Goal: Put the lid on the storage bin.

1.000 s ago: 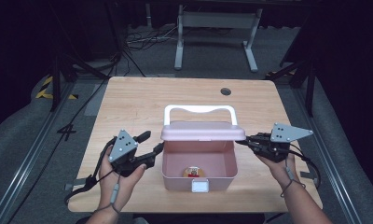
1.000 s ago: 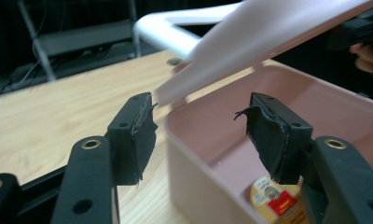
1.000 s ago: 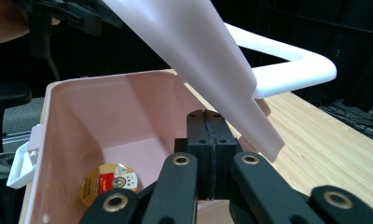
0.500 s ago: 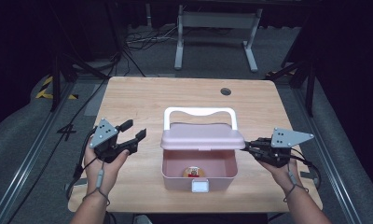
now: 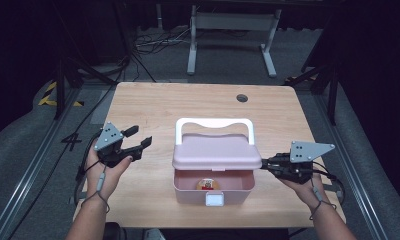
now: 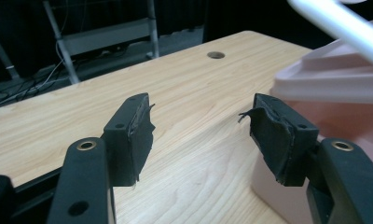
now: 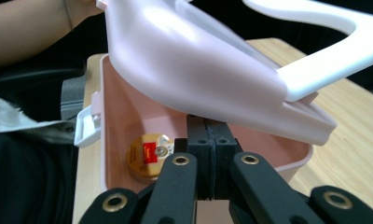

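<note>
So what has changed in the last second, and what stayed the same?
The left gripper drew back from the pink box toward the table's left side; its jaws stand open. The right gripper stays shut under the lid's right edge, propping it up. The small round item inside has not moved.

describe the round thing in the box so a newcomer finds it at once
On the wooden table stands a pink box, lid half raised. On its floor lies a small gold disc with a red label, the box's sole visible content.
</note>
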Demonstrator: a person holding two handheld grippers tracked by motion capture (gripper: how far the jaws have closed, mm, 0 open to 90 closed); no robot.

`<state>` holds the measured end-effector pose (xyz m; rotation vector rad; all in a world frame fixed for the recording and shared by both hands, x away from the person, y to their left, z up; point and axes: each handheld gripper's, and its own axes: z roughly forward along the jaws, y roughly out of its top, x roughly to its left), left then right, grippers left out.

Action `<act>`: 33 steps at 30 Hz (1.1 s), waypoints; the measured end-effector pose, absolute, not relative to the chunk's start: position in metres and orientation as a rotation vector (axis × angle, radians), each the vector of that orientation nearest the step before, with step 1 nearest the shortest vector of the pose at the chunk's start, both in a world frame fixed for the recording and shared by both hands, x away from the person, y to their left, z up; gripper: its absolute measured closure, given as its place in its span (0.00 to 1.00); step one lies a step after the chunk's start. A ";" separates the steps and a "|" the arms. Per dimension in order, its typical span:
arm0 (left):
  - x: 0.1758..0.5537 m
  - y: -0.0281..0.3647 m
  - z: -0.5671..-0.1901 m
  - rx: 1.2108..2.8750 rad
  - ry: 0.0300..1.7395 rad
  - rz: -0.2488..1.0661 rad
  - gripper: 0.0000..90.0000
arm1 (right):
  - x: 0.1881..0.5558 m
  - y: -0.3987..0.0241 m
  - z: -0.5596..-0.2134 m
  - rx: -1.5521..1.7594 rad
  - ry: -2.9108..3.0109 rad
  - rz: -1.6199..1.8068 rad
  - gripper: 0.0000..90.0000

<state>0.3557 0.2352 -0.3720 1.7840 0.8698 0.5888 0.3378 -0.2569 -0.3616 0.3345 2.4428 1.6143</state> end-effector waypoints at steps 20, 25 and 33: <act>0.365 0.245 -0.390 1.794 0.912 0.610 0.44 | 0.335 -0.253 -0.361 0.287 2.616 1.456 1.00; 0.366 0.246 -0.391 1.797 0.915 0.614 0.44 | 0.335 -0.253 -0.361 0.277 2.647 1.417 1.00; 0.366 0.245 -0.392 1.800 0.914 0.609 0.44 | 0.334 -0.252 -0.361 0.264 2.688 1.366 1.00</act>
